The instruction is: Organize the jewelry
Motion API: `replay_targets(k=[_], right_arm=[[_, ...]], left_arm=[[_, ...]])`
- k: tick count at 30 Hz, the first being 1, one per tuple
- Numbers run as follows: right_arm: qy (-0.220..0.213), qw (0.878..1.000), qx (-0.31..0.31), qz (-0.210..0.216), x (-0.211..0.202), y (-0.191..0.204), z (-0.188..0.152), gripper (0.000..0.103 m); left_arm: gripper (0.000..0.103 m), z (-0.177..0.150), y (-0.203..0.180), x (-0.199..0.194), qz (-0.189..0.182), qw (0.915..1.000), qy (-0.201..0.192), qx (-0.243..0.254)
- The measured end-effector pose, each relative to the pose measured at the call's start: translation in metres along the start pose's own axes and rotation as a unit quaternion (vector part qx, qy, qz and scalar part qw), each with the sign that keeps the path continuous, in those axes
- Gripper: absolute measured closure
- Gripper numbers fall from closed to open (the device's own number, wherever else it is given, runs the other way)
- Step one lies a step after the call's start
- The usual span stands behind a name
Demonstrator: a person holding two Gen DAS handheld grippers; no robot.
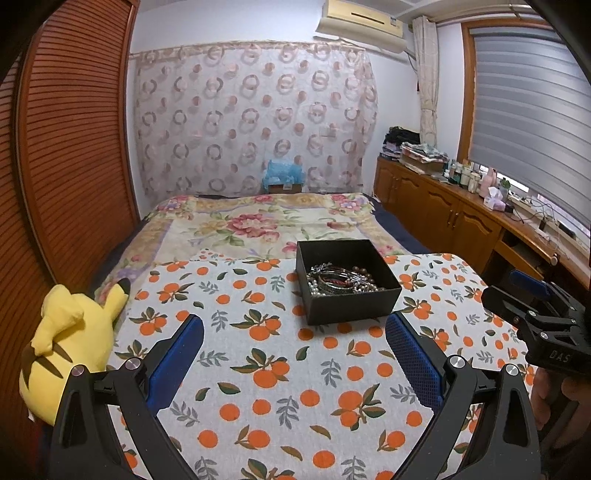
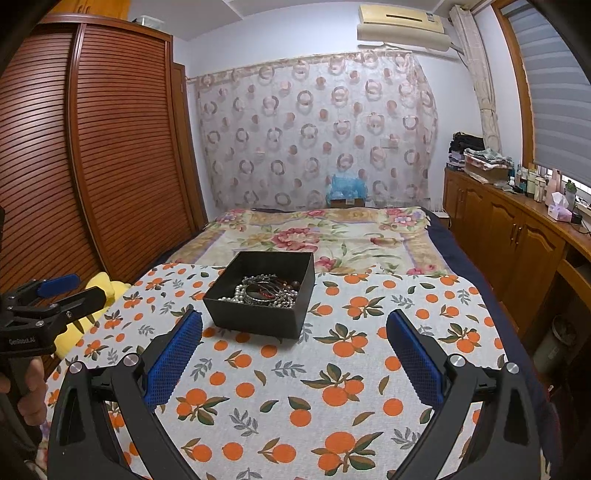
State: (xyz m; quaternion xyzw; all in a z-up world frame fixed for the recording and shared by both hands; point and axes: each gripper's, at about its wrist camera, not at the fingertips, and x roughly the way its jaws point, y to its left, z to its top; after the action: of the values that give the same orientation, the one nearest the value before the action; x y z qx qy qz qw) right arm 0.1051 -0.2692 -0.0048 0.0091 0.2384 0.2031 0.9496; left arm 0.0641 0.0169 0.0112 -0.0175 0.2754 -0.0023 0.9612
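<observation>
1. Sitting on the orange-print surface (image 1: 280, 369) is a black box (image 1: 347, 291), stiff with square walls.
2. Inside it lies the jewelry (image 1: 340, 282): beads and shiny bangles in a heap. They look light, slippery and tangly.
3. Pick up one bangle by its rim.
4. The left tool (image 1: 295, 354) and right tool (image 2: 295, 350) are both spread wide, holding nothing.

A lived-in home bedroom: a bed (image 2: 332, 236) under a floral blanket (image 1: 258, 221) fills the middle, flanked by a louvred wooden wardrobe (image 2: 122, 147) and low wooden cabinets (image 1: 443, 210) crowded with toiletry bottles (image 1: 465, 173) and folded clothes (image 1: 417, 151). A wall-mounted air conditioner (image 2: 402, 27), patterned curtain (image 1: 255, 118) and yellow plush toy (image 1: 70, 339) complete the scene.
</observation>
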Motion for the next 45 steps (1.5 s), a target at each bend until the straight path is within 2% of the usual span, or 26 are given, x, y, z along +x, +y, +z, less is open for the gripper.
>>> replay_targets(k=[45], right_arm=[[0.0,1.0,0.001,0.0,0.0003,-0.0004,-0.0014,0.003]], left_arm=[[0.008,-0.0042,-0.0021,-0.0031,0.004,1.0,-0.003,0.005]])
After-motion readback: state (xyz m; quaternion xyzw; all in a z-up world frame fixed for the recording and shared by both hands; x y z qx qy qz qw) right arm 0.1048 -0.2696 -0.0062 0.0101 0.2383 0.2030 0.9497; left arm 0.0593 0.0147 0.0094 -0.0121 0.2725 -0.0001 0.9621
